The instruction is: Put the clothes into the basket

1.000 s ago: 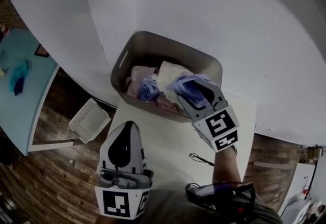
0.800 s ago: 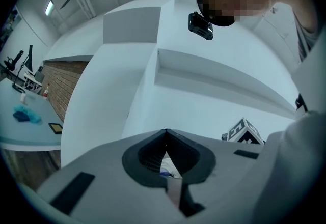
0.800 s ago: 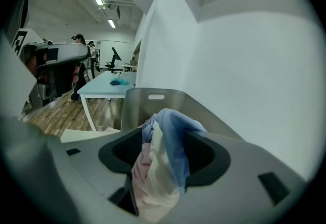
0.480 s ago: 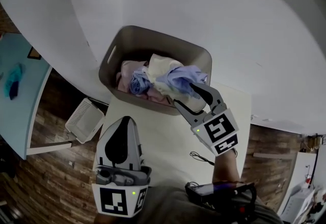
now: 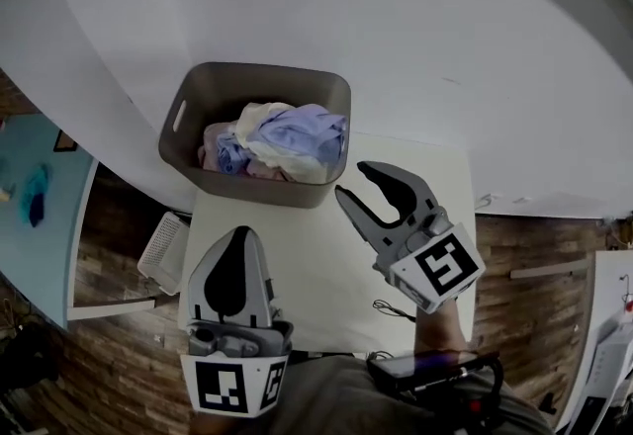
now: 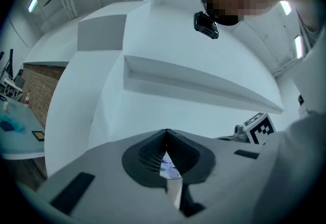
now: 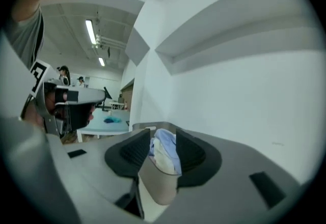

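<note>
**Clothes heaped in the grey basket, the 2 grippers both clear of it**

The clothes (image 5: 282,141), a pale blue garment (image 5: 305,130) uppermost, lie bundled in the grey basket (image 5: 180,127) at the far edge of the white table (image 5: 316,265). The right gripper (image 5: 352,180) hovers just beside the basket, its jaws partly apart and just now closing with nothing between them. The left gripper (image 5: 237,235) hangs nearer the person, its jaws together and empty. The fabric looks light, soft and limp, so it would likely sag and drape. Any regrip is best as a pinch on a bunched fold atop the heap, not on a loose edge.
</note>
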The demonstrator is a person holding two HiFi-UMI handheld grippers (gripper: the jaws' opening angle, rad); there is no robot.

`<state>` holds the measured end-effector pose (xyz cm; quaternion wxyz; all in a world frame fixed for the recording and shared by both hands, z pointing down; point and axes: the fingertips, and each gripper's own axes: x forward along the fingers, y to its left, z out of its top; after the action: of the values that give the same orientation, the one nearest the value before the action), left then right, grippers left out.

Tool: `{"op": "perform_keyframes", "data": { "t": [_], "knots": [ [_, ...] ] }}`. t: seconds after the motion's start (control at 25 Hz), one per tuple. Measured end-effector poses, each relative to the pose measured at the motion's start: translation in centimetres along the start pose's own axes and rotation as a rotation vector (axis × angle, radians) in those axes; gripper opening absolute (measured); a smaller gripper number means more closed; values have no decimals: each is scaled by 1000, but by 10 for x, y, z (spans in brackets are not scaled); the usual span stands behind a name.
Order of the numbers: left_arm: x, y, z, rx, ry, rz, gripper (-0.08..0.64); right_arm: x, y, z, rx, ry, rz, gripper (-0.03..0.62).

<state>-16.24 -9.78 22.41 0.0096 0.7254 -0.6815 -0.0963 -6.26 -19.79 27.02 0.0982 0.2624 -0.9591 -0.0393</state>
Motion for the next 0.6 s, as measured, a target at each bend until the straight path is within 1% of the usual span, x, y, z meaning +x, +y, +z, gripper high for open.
{"op": "perform_keyframes", "data": {
  "t": [0.12,0.2,0.4,0.6],
  "knots": [
    [-9,-31,7,18,-13,-31,9,-40,-3,18,28,-106,-48,82],
    [-14,-49,10,15,-14,-56,9,-61,0,29,41,-154,-76,52],
    [-23,-86,17,22,-26,-94,9,-104,18,43,68,-275,-111,28],
    [-24,-114,22,38,-36,-127,9,-124,40,41,97,-297,-90,26]
  ]
}}
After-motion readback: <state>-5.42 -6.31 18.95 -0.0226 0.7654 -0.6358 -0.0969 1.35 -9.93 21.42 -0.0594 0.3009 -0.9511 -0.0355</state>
